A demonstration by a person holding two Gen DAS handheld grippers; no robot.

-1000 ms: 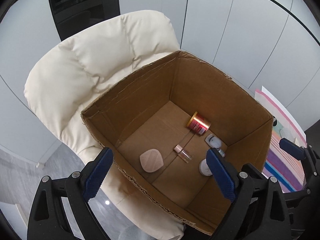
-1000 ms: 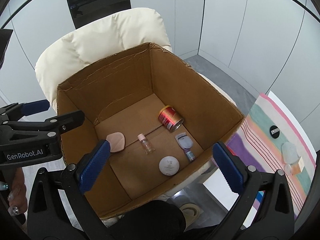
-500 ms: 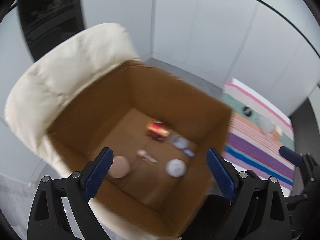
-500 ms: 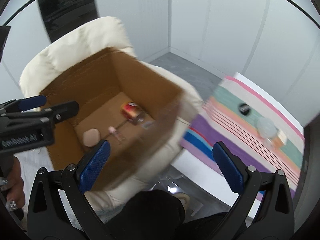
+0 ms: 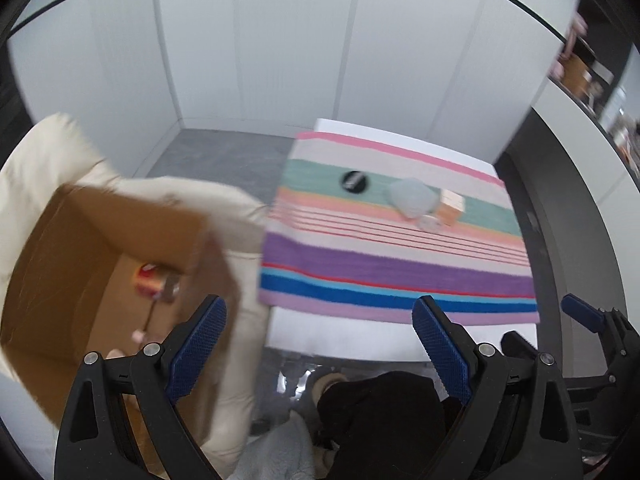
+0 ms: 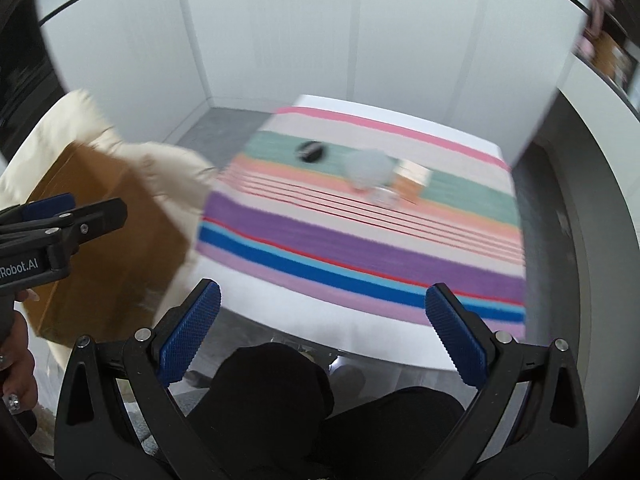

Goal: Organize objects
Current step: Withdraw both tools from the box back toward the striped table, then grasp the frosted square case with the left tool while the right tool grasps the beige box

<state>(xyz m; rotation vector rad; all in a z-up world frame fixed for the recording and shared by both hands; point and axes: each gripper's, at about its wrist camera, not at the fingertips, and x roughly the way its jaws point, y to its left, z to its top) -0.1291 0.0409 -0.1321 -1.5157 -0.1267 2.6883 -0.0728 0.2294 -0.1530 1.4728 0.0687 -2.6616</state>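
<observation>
Black disc (image 6: pixel 310 150) on striped cloth (image 6: pixel 360 240): probably light, rigid; pinch it across its edges. Your left gripper (image 5: pixel 320 340) and right gripper (image 6: pixel 324 328) both gape, empty.

A cream cushion (image 5: pixel 36 160) is lying under the box. A striped cloth (image 6: pixel 360 248) is covering a white table (image 6: pixel 320 320). White wall panels (image 6: pixel 280 40) are standing behind, above grey floor (image 5: pixel 224 152).
</observation>
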